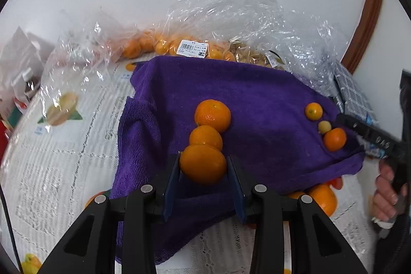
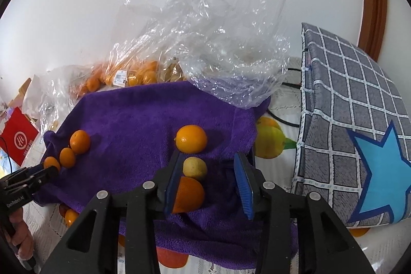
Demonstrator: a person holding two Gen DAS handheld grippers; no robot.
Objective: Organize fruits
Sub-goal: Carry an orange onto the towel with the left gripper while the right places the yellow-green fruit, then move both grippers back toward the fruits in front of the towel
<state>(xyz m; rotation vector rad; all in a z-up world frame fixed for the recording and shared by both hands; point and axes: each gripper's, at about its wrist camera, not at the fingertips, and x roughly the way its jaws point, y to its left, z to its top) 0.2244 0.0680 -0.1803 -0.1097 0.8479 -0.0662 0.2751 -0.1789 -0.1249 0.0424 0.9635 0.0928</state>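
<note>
Black arms of the left gripper point(image 1: 203, 167) fill the bottom of its own view, its blue jaws clenched on an orange point(image 1: 203, 164) just above the purple towel point(image 1: 257, 104). Two more oranges point(image 1: 206, 137) point(image 1: 212, 115) lie touching in a line beyond it, running toward the towel's far edge. Near the towel's right edge, the right gripper point(image 2: 209, 182) stands with its jaws released: a half-hidden orange point(image 2: 190, 194) rests against the left jaw, clear of the right one, with a small yellow fruit point(image 2: 195, 168) and another orange point(image 2: 191, 139) lined up beyond it. Clear plastic bags point(image 2: 205, 43) holding more oranges sit along the towel's far edge. A grey checked cushion with a blue star point(image 2: 359, 145) leans beside the towel's right edge, on the white lace-covered tabletop point(image 1: 56, 158).
</note>
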